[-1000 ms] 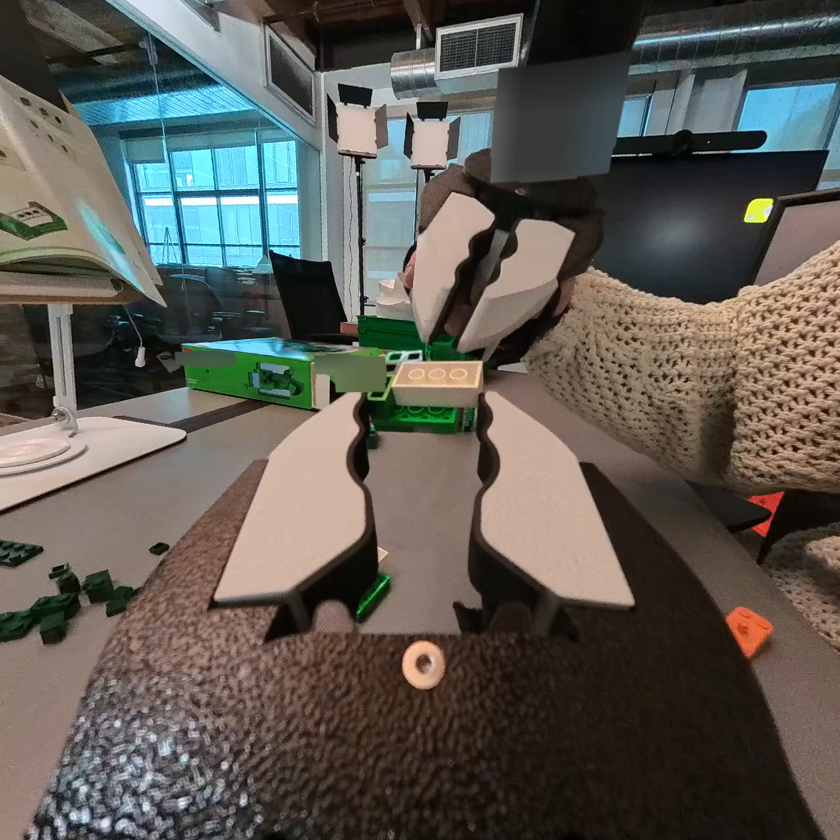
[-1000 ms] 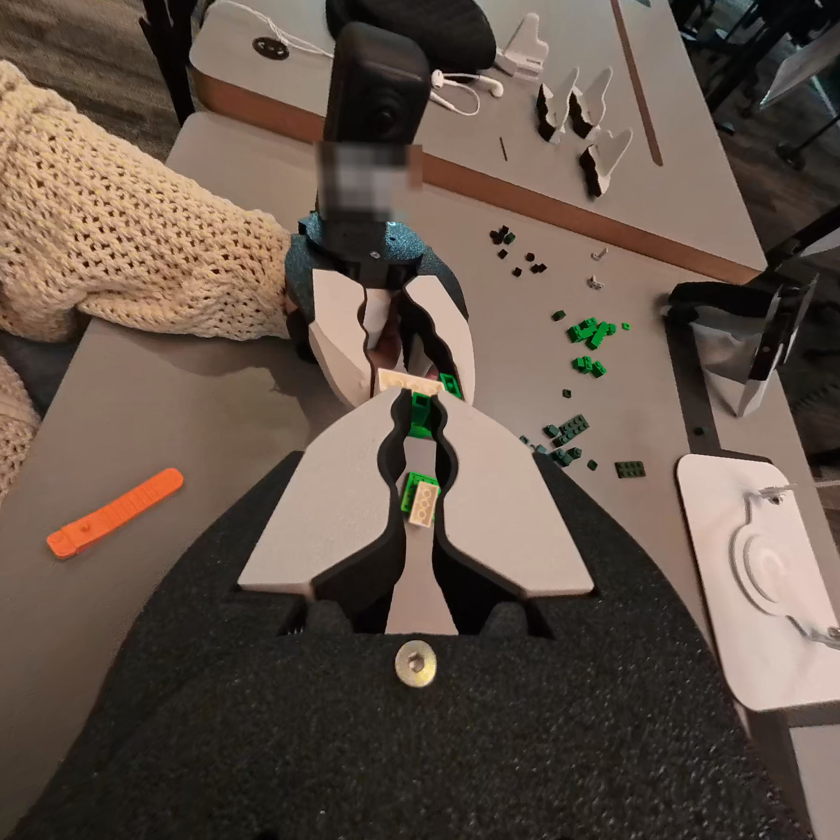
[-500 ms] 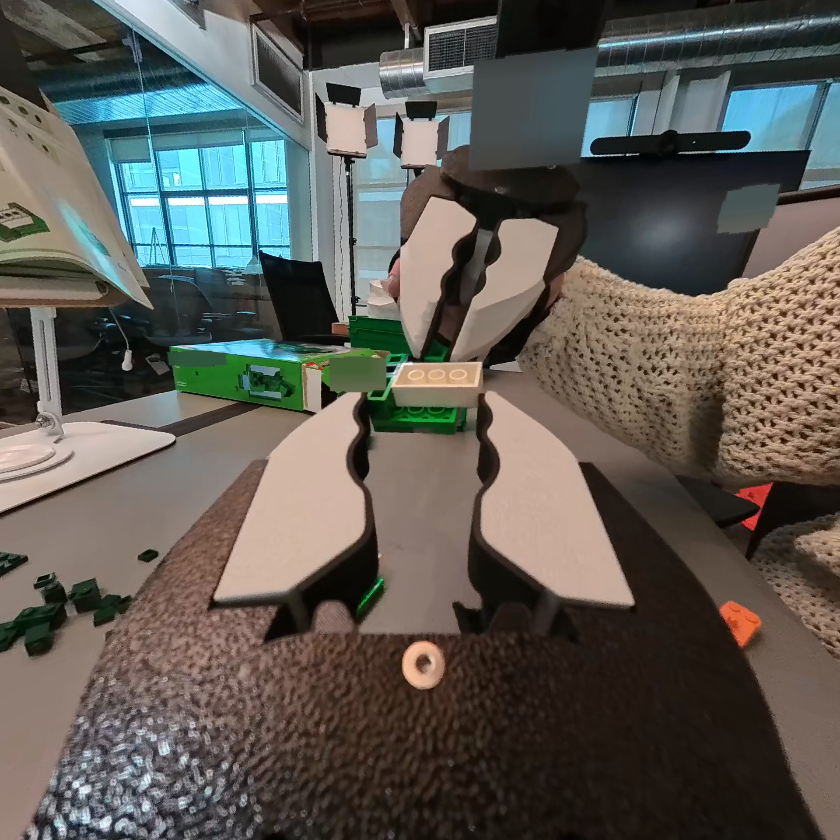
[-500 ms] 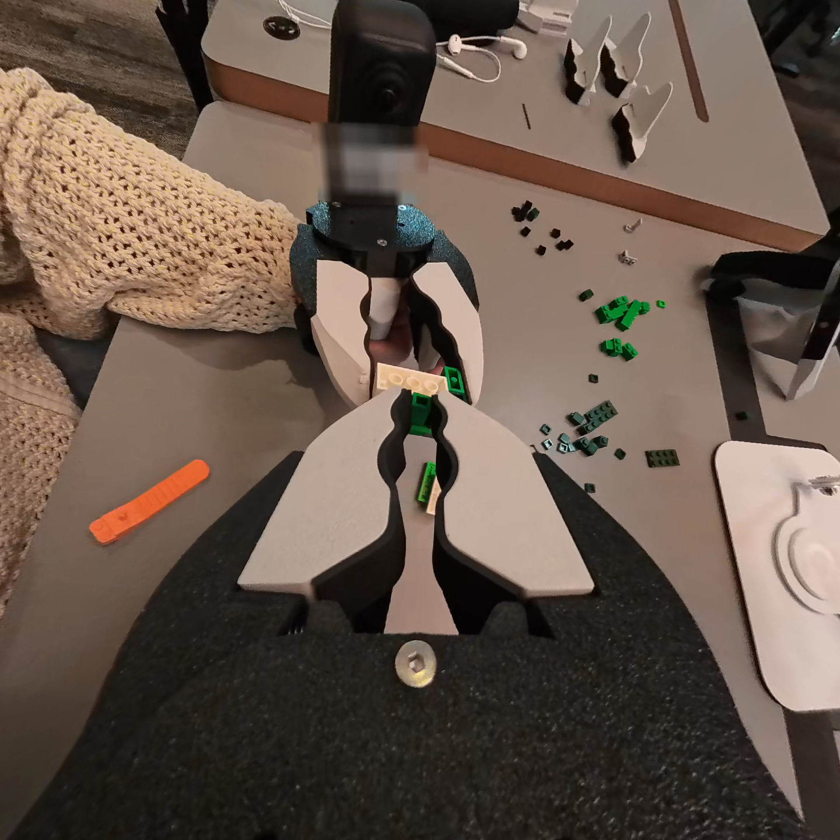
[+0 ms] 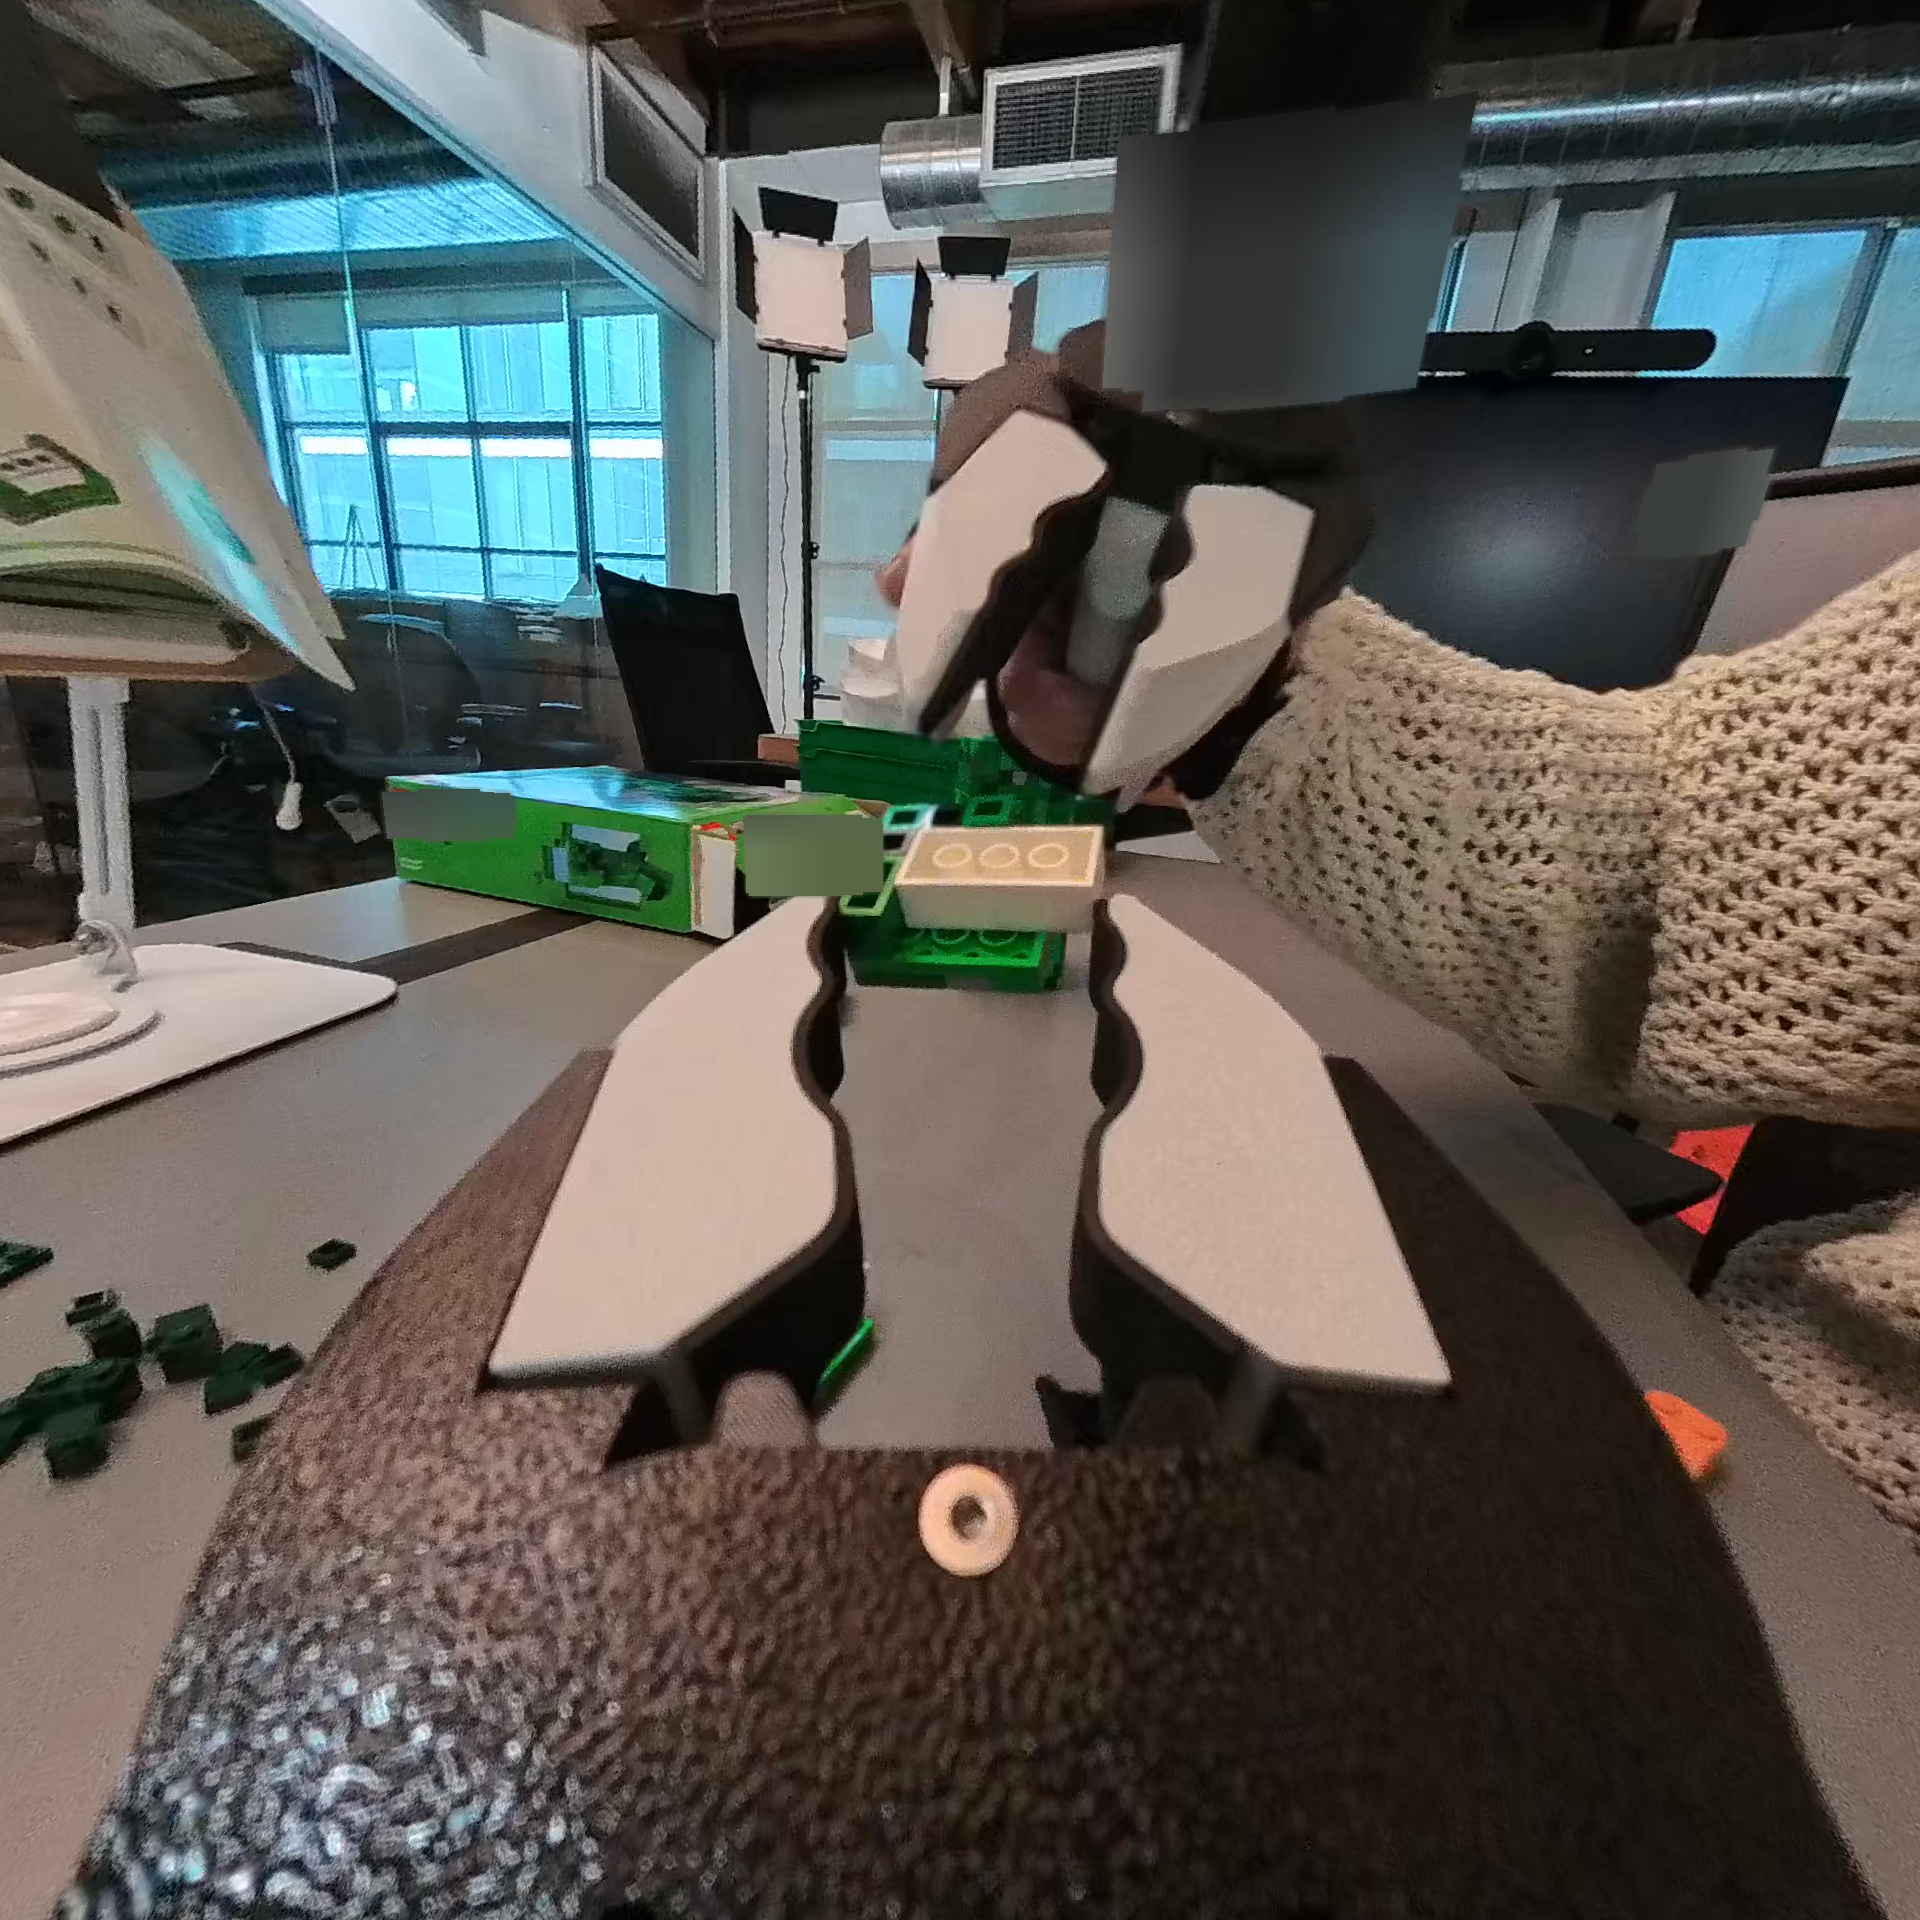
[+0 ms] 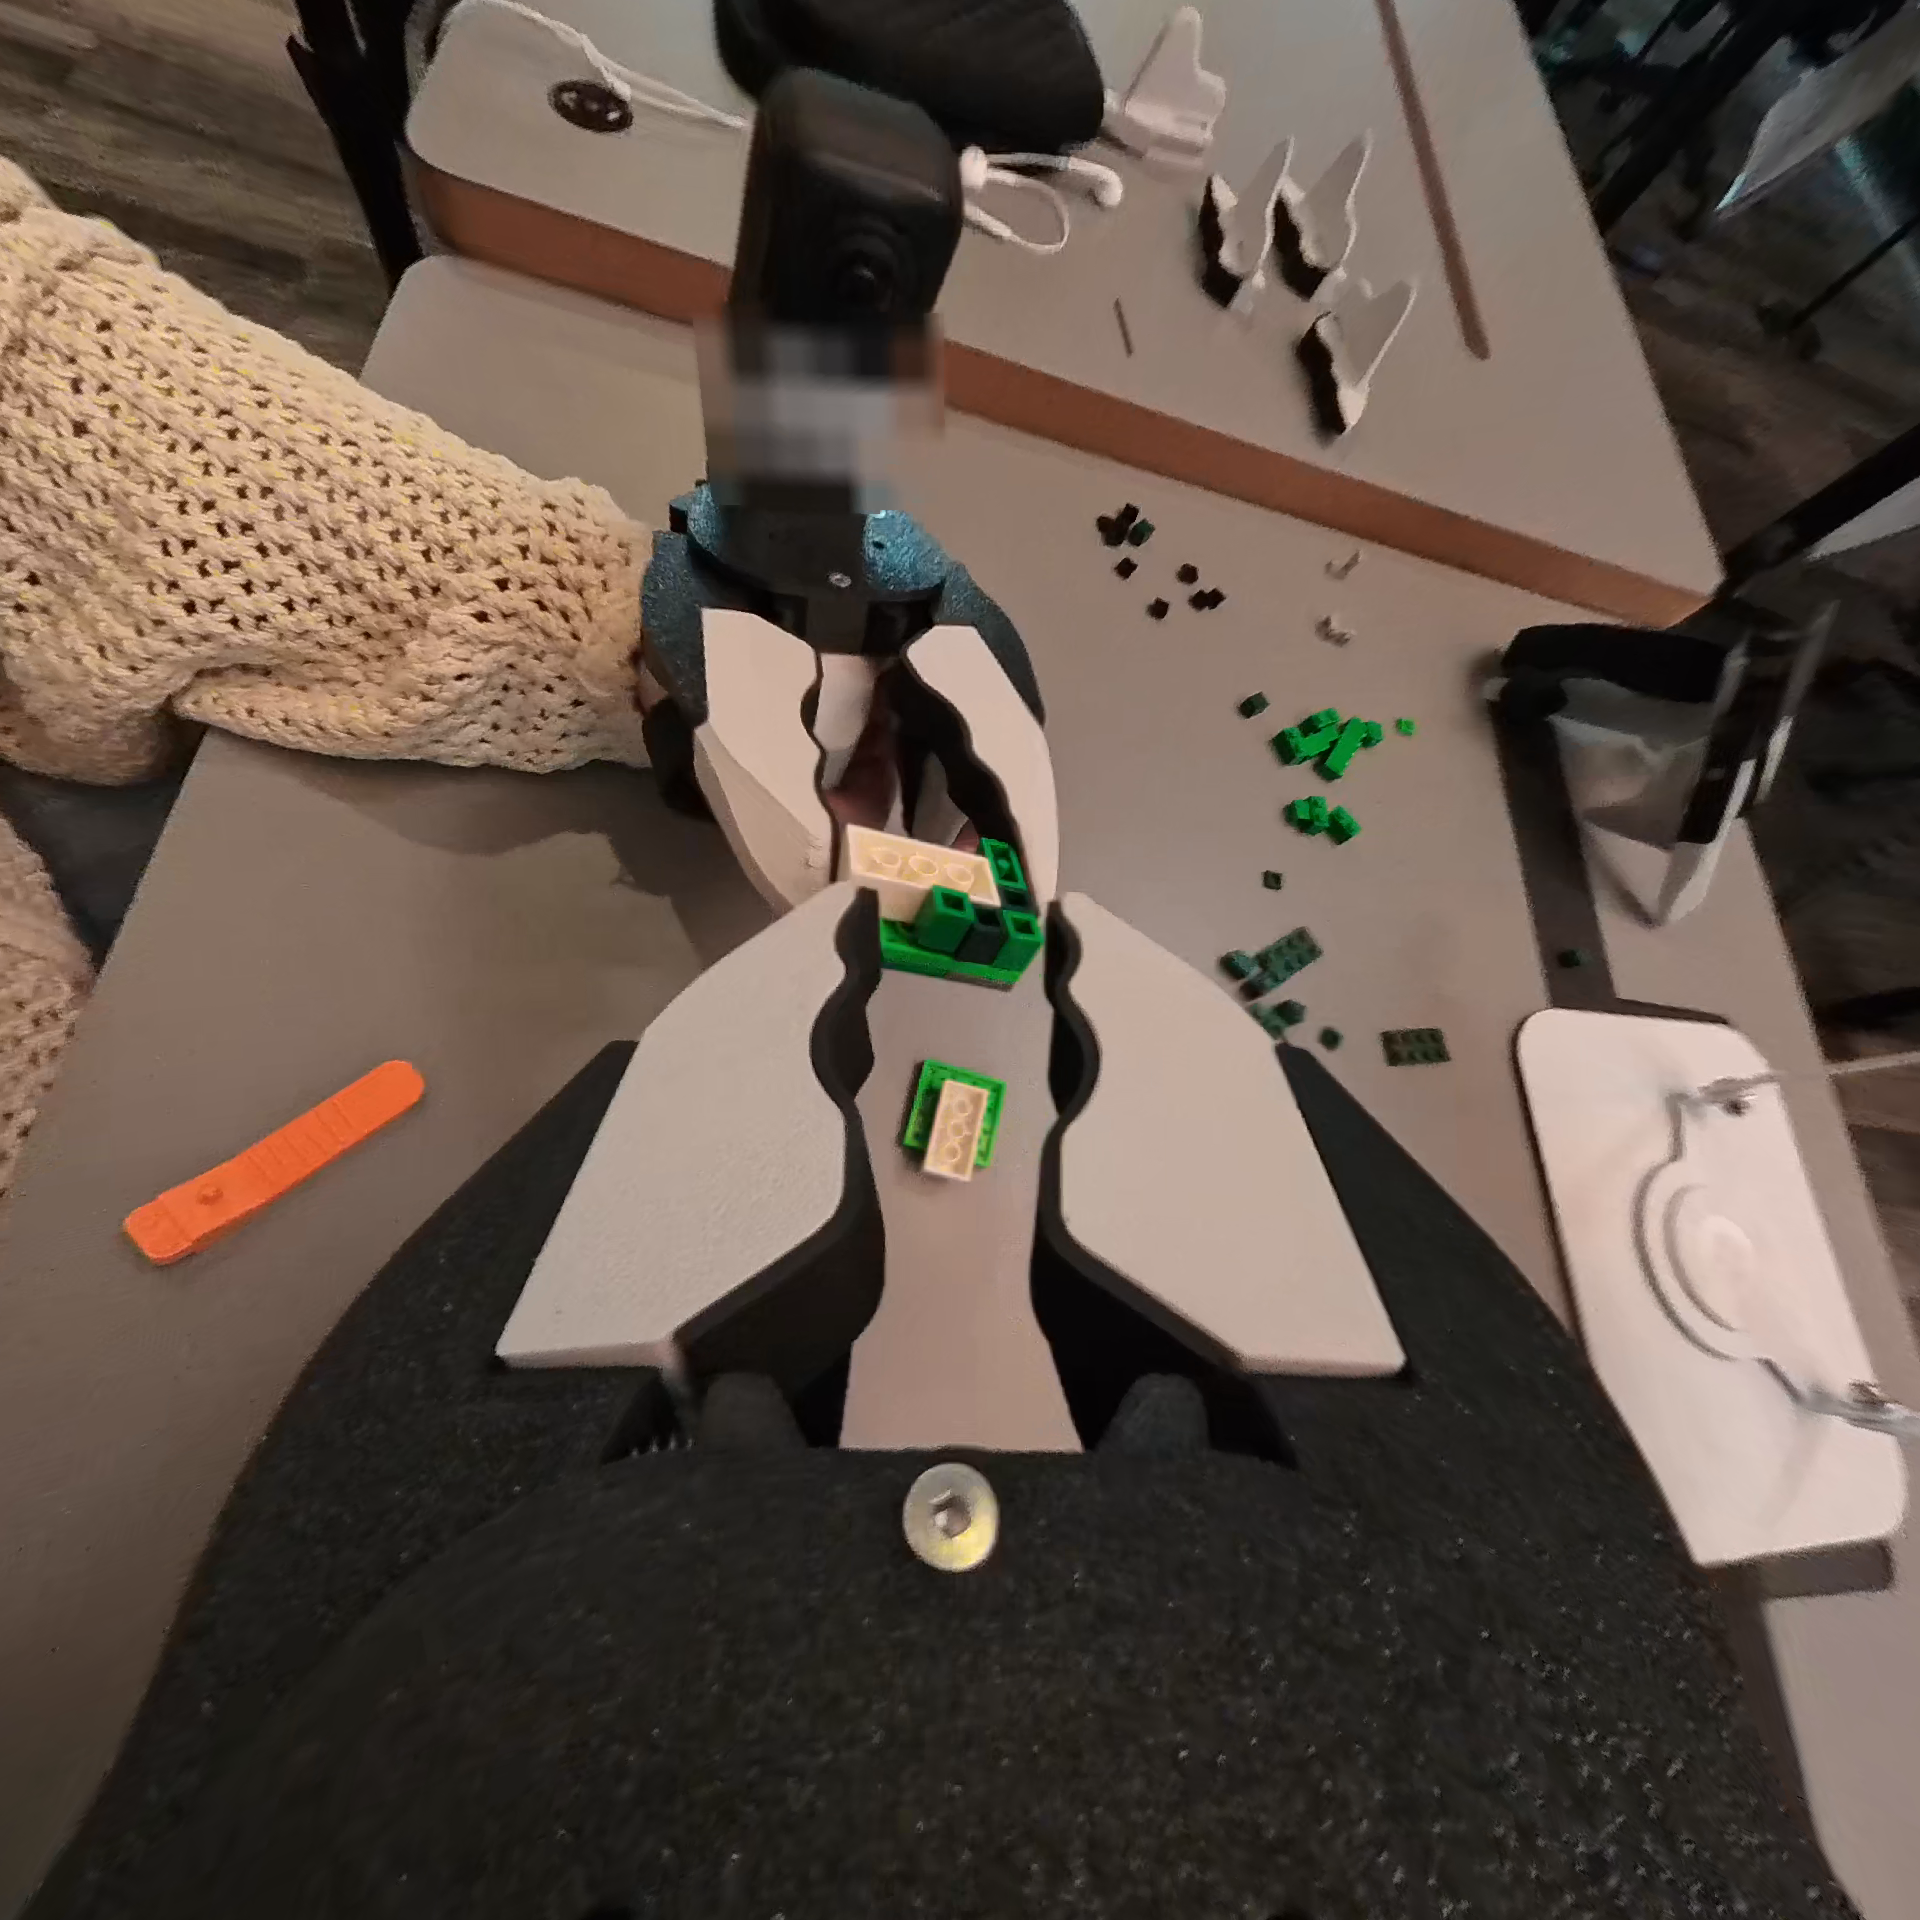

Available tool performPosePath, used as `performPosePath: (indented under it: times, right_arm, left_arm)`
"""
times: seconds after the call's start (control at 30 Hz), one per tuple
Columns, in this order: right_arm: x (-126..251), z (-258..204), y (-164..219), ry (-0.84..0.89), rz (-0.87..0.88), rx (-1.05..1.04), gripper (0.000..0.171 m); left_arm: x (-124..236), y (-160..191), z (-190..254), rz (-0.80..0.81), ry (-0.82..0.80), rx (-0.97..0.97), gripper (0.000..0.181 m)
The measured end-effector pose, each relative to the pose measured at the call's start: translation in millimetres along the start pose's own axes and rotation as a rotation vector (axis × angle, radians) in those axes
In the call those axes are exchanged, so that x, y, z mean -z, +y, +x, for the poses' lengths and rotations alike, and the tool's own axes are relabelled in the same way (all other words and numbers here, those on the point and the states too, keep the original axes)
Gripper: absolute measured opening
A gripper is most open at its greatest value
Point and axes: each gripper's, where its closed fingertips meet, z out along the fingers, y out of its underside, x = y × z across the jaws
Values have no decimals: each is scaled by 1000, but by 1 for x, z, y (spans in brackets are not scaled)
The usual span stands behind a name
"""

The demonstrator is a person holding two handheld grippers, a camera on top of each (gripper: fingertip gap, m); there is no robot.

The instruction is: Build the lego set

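My left gripper (image 5: pixel 966 914) is shut on a small lego assembly (image 5: pixel 997 878): a white brick and small green bricks on a green plate, held at the fingertips just above the grey table (image 5: pixel 966 1143). In the right wrist view the same assembly (image 6: pixel 961 935) sits between the left gripper's (image 6: pixel 930 862) fingers. My right gripper (image 6: pixel 953 914) is open and empty, its tips just above the assembly's green bricks. It also shows in the left wrist view (image 5: pixel 1018 758), jaws apart above the assembly. A second small piece, a white brick on a green plate (image 6: pixel 954 1117), lies on the table below my right fingers.
An orange brick separator (image 6: pixel 275 1158) lies at the left. Loose bright green bricks (image 6: pixel 1325 743) and dark green bricks (image 6: pixel 1273 956) are scattered at the right. A white stand base (image 6: pixel 1704 1278) is further right. A green box (image 5: pixel 582 847) and a booklet (image 5: pixel 125 520) stand behind. The tips of both grippers are at nearly the same place.
My right gripper opened and let go of the small green brick, which now sits on the assembly, and drew back a little. The left gripper kept its hold.
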Motion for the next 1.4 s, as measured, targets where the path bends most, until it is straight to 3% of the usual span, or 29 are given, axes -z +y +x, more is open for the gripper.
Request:
performPosePath:
  times: [0.13,0.27,0.37,0.47,0.83,1.23,1.4]
  right_arm:
    - [8,2,1,178,-6,228,52]
    - [-1,8,14,432,-195,578,67]
    - [-12,12,24,515,-339,716,66]
    - [-20,15,24,564,-383,788,53]
    - [-28,20,25,589,-419,829,21]
    - [-27,20,31,587,-443,871,19]
    - [-28,21,40,518,-428,709,20]
  left_arm:
    - [3,-3,-6,20,-15,52,45]
    - [3,-2,-9,17,-22,88,45]
    - [2,1,-9,3,-22,97,45]
    - [1,3,-8,-10,-19,98,45]
    - [0,4,-7,-26,-19,97,45]
    - [-1,10,-7,-62,-21,79,45]
    - [-3,11,-12,-71,-89,15,47]
